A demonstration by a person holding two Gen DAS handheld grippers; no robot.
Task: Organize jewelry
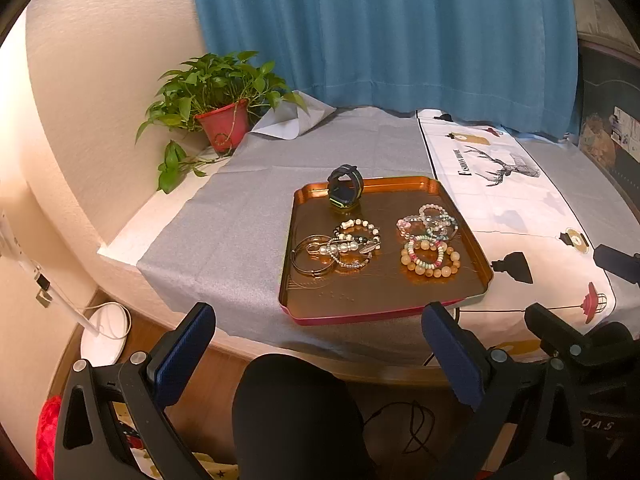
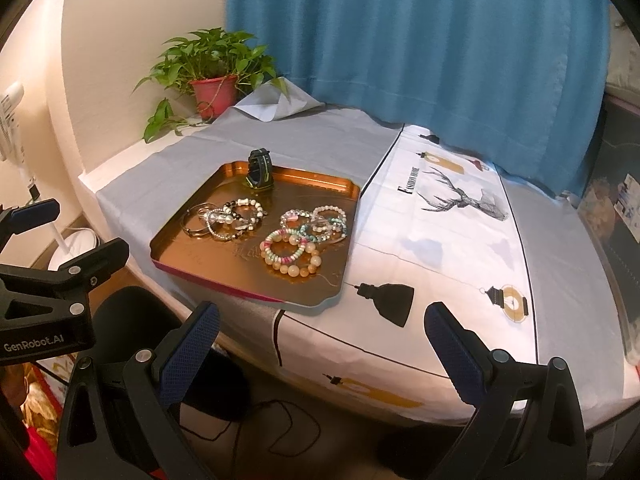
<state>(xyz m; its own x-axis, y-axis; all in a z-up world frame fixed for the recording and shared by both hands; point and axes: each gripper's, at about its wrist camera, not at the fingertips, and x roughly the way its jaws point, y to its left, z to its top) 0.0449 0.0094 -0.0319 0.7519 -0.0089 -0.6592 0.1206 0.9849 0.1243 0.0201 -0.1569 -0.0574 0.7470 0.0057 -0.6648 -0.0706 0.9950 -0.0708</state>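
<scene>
Both claws are spread wide and holding nothing, parked off the near edge of the table. The left gripper faces the copper tray, the right gripper sits further right over the white printed cloth. That cloth reads "FASHION HOME" next to a deer drawing. The left unit's body says "GenRobot.AI" in the right view. In the tray: a metal-and-pearl bracelet pile, a pastel bead bracelet pile, and a dark watch standing at the back.
</scene>
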